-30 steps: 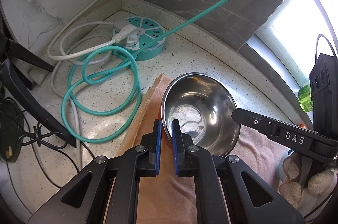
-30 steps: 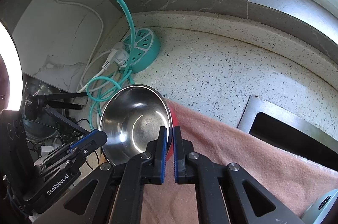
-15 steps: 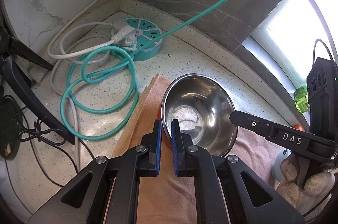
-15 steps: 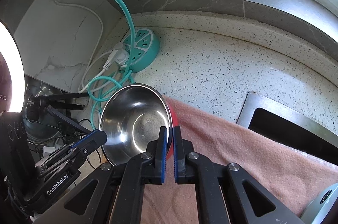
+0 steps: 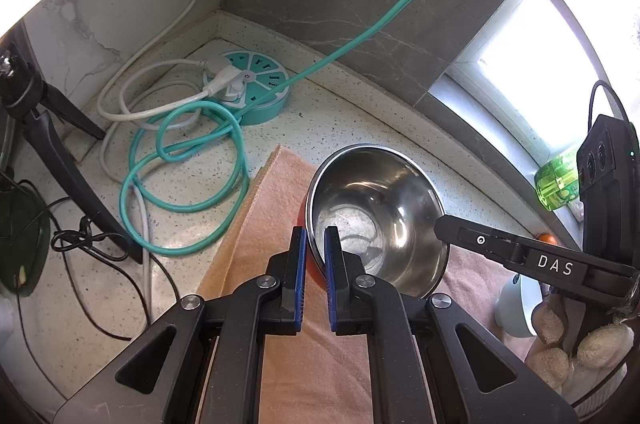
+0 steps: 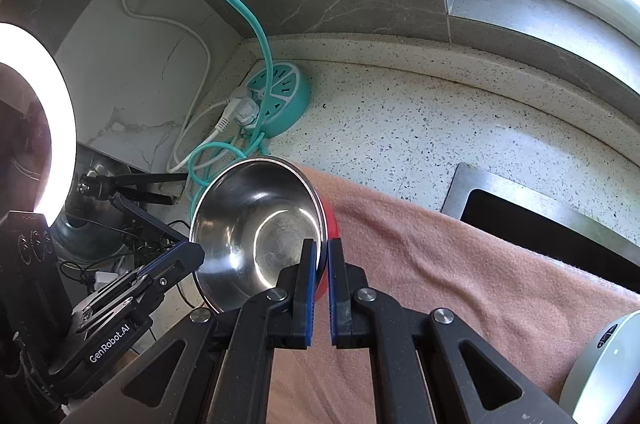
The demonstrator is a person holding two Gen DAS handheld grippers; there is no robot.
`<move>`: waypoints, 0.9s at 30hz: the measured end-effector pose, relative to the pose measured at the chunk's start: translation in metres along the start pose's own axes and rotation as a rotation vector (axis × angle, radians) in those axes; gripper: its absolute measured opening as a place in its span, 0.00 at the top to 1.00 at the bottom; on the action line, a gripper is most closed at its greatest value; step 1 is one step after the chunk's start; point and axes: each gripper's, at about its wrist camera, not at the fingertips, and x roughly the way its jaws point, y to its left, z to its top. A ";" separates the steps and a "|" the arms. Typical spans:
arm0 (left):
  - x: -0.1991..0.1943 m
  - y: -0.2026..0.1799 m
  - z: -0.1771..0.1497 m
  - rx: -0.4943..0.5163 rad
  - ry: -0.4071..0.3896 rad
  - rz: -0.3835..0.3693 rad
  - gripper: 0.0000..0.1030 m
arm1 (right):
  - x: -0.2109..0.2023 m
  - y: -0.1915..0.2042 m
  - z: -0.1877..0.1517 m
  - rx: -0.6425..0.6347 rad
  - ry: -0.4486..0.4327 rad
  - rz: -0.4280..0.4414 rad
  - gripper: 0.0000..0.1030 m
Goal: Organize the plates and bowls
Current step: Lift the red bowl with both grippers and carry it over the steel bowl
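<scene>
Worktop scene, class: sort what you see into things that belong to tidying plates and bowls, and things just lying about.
Belongs to the job:
steel bowl
left hand-held gripper
right hand-held gripper

Just lying about:
teal power strip
teal cable
white cable
pink towel

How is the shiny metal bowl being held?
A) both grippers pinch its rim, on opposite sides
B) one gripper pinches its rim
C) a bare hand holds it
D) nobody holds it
A: the left gripper and right gripper each clamp the metal bowl rim, on opposite sides.
</scene>
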 end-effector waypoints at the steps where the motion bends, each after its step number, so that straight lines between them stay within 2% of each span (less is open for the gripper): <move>1: -0.002 -0.001 -0.001 0.001 -0.002 -0.004 0.93 | -0.003 0.001 -0.001 0.000 -0.003 0.000 0.95; 27: -0.079 -0.015 -0.032 0.056 -0.067 -0.083 0.93 | -0.071 0.030 -0.060 0.017 -0.065 0.000 0.94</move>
